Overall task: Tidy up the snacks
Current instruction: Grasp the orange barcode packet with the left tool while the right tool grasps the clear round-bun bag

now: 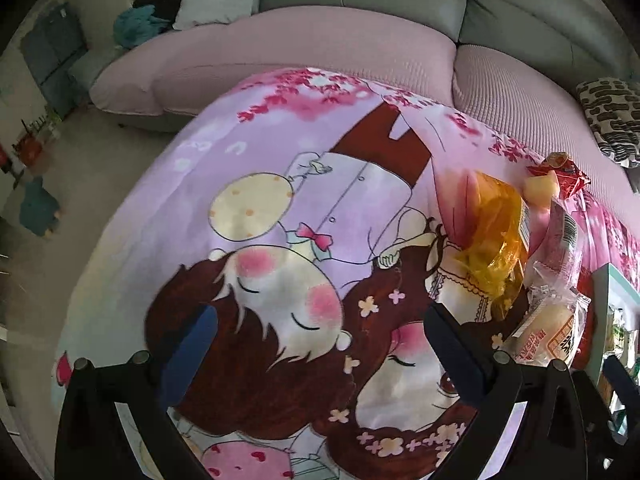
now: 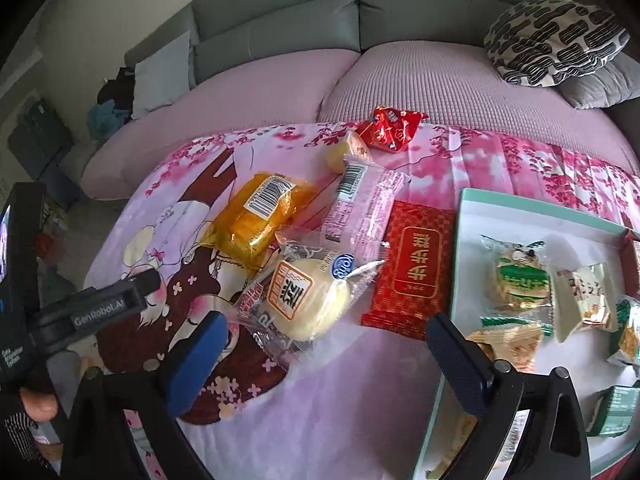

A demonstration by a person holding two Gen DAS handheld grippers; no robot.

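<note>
Loose snacks lie on a pink cartoon cloth point(image 2: 320, 412): an orange packet point(image 2: 256, 220), a pink bar point(image 2: 360, 204), a clear-wrapped bun point(image 2: 316, 300), a red flat packet point(image 2: 416, 268), a red crinkled packet point(image 2: 390, 128) and a small yellow piece point(image 2: 340, 154). A mint-rimmed tray point(image 2: 464, 216) on the right holds several small wrapped snacks point(image 2: 518, 278). My right gripper point(image 2: 324, 354) is open and empty, just in front of the bun. My left gripper point(image 1: 316, 344) is open and empty over the cloth, left of the orange packet point(image 1: 496, 236) and bun point(image 1: 548, 328).
A sofa with pink seat cushions point(image 2: 420, 80) runs behind the cloth. A black-and-white patterned pillow point(image 2: 556, 40) lies at its right end. The left gripper's body point(image 2: 100, 308) shows at the left of the right wrist view. Floor point(image 1: 80, 176) lies to the left.
</note>
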